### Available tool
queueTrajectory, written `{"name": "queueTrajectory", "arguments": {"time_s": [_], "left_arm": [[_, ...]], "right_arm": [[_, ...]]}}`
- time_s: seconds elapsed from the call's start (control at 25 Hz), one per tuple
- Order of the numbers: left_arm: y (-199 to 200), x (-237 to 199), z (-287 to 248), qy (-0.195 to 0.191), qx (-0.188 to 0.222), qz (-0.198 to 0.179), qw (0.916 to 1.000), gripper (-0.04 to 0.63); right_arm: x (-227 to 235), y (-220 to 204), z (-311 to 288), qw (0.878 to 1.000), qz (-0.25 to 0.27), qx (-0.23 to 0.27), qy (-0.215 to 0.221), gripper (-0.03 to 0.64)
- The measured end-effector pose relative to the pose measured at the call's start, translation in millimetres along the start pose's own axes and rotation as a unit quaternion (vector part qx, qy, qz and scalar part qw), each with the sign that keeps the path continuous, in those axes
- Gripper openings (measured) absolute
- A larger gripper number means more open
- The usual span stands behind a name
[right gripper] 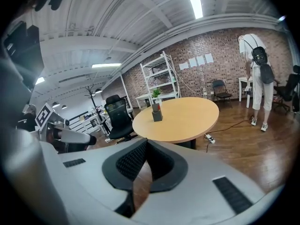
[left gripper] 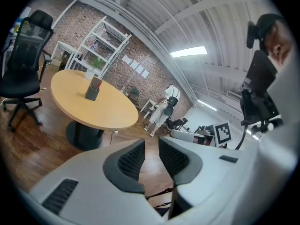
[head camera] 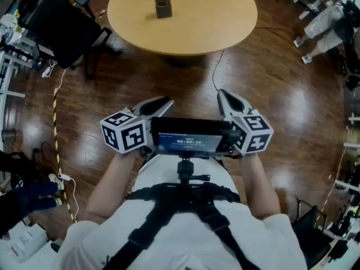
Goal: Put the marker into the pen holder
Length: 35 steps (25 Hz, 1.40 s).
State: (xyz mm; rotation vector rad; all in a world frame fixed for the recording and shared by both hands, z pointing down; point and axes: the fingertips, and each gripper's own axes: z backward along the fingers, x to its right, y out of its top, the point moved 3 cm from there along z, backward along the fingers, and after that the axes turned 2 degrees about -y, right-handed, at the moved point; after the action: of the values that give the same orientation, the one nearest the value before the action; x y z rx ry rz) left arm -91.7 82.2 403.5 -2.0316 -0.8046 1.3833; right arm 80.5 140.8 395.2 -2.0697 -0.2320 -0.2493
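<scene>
The dark pen holder (head camera: 163,4) stands upright on the far part of a round wooden table (head camera: 214,21). Something red shows at its top, too small to tell what. It also appears in the left gripper view as the pen holder (left gripper: 93,89) and in the right gripper view as the pen holder (right gripper: 156,112). Both grippers are held close to the person's body, well short of the table. My left gripper (head camera: 166,101) (left gripper: 151,143) is open, with only floor showing between its pads. My right gripper (head camera: 223,94) (right gripper: 146,143) is shut, tips together, holding nothing.
A black office chair (head camera: 56,21) stands left of the table. A person in white (head camera: 326,27) is at a desk far right. A cable (head camera: 215,66) runs over the wooden floor from under the table. White shelves (right gripper: 159,76) stand by the brick wall.
</scene>
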Motion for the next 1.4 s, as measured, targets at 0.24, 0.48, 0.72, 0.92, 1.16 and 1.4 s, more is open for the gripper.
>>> {"name": "queueTrajectory", "arguments": {"time_s": [0.24,0.48,0.72,0.92,1.16,1.4], "left_arm": [[-5.9,5.5,-4.5,-0.007,-0.002,0.003,1.0000,0.100],[-5.8,8.9,-4.9,-0.009,-0.005,0.002,0.9999,0.100],[-7.2,7.6,-6.3,-0.011,-0.007,0.001,0.9999,0.100],[-8.7,6.9,-8.7,-0.009,-0.009,0.000,0.9999,0.100],[-6.8,8.9,-6.7,-0.011,-0.009,0.000,0.9999,0.100],[-7.6,11.0,-5.6,-0.014,-0.011,-0.001,0.9998,0.100]], "right_arm": [[1.5,-1.9,4.6,1.000,0.004,-0.004,0.005,0.003],[0.5,-3.4,5.1,1.000,0.005,-0.008,0.005,0.003],[-0.8,-4.2,1.8,1.000,0.007,-0.011,0.008,0.003],[0.7,-6.6,-1.0,1.000,0.007,-0.013,0.012,0.003],[-1.0,-6.2,1.2,1.000,0.008,-0.016,0.011,0.003],[-1.4,-8.7,4.5,1.000,0.007,-0.017,0.010,0.003]]}}
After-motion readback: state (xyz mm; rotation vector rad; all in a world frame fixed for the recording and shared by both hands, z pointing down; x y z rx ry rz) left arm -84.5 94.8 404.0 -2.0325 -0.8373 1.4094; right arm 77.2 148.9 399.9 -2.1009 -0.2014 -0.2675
